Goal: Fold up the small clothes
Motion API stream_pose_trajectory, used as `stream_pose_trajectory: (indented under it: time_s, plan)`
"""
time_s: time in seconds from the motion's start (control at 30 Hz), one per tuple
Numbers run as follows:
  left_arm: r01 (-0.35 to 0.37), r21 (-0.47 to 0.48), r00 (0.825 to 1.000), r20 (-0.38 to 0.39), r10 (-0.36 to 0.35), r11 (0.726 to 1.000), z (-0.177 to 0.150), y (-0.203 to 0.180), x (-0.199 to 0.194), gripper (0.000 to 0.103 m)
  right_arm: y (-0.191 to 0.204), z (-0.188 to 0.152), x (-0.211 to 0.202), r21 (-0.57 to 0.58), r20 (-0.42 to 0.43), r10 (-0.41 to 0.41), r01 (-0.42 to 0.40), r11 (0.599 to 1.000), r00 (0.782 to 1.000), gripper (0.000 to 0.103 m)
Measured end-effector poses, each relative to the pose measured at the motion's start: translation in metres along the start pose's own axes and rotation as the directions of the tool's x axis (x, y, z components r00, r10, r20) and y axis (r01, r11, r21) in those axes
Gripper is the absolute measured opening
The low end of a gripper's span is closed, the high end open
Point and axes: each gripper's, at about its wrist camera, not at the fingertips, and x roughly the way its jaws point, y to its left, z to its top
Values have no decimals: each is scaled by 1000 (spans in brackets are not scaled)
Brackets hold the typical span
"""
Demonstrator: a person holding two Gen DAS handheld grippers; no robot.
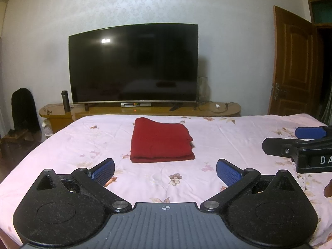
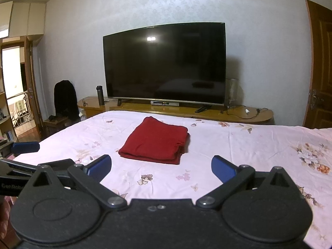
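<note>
A red garment [image 1: 160, 141] lies folded into a neat rectangle on the pink flowered bedsheet [image 1: 238, 137]. It also shows in the right wrist view [image 2: 154, 141]. My left gripper [image 1: 165, 171] is open and empty, held above the sheet just short of the garment's near edge. My right gripper [image 2: 161, 167] is open and empty too, near the garment's front edge. The right gripper shows from the side at the right of the left wrist view [image 1: 298, 143]. The left gripper shows at the left of the right wrist view [image 2: 25, 151].
A large dark TV [image 1: 133, 62] stands on a low wooden cabinet [image 1: 145, 111] beyond the bed's far edge, with a dark bottle [image 1: 65, 101] and cables on it. A wooden door [image 1: 294, 62] is at the right. A dark chair [image 2: 64, 100] stands at the left.
</note>
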Motion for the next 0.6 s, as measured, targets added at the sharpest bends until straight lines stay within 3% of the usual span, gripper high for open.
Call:
stream_pose_trajectory:
  time_s: [0.6]
  plan:
    - [2,-8,1000,5,-2,1000,-1,3,2,103,-2,-1,3,2,-6,1,-1,1000,1000,102]
